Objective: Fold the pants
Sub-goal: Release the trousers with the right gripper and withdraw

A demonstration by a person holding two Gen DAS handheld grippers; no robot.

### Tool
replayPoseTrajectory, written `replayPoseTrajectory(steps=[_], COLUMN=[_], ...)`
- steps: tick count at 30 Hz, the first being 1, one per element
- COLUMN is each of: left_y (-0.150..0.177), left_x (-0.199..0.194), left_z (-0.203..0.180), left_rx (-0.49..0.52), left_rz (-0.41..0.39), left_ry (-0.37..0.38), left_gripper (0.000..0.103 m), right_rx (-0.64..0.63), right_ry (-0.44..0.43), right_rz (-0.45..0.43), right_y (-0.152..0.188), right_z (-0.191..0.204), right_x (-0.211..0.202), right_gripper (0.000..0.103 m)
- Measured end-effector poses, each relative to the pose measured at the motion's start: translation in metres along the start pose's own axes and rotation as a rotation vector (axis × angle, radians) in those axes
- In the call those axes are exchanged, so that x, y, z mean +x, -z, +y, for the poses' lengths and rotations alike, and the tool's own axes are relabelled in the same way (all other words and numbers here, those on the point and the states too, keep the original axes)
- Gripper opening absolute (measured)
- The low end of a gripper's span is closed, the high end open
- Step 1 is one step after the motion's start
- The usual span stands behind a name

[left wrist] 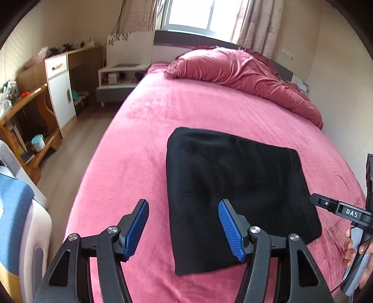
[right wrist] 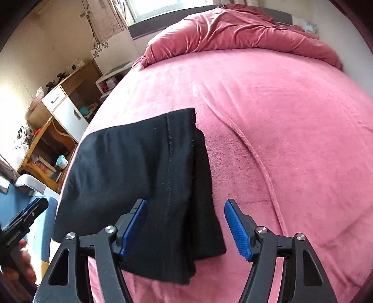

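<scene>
Ahead of left gripper (left wrist: pixel 184 229), black knit pants (left wrist: pixel 237 193) folded into flat rectangle on pink fleece bed (left wrist: pixel 144 130); right gripper (right wrist: pixel 185 229) hovers above, both released, empty.

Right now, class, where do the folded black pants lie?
The pants lie flat on the pink bed cover, near its foot end, below both open grippers and far from the bunched red duvet.

**Bedroom, daylight from the far window**

A pink-blanketed bed (left wrist: pixel 186 111) carries a bunched rose duvet (left wrist: pixel 244 77). Left stand a white-doored wooden cabinet (left wrist: pixel 60 93), a shelf unit (left wrist: pixel 28 130), possibly a nightstand (left wrist: pixel 119 74). Curtained window (left wrist: pixel 193 14), wood-look floor (left wrist: pixel 81 139).
</scene>
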State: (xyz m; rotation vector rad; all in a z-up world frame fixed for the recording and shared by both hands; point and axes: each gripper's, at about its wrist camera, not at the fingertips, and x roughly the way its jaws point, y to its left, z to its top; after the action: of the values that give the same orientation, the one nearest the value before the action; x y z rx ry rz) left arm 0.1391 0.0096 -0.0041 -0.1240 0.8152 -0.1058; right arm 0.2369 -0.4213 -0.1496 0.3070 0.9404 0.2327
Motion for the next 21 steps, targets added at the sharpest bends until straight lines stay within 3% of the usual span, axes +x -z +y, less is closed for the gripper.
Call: replayPoseTrajectory(steps=[11,21], left_y=[0.029,0.061], left_x=[-0.060,-0.083], left_z=[-0.009,-0.012], left_rx=[0.006,0.005], left_rz=[-0.076,-0.072], left_ry=[-0.042,-0.101], left_gripper=[0.063,0.063], right_rx=[-0.057,-0.128], right_ry=[0.036,0.053], right_rz=[-0.074,-0.080], right_y=[0.039,0.077], right_z=[0.036,0.072], right_x=[-0.043,-0.060], right_gripper=[0.072,0.074])
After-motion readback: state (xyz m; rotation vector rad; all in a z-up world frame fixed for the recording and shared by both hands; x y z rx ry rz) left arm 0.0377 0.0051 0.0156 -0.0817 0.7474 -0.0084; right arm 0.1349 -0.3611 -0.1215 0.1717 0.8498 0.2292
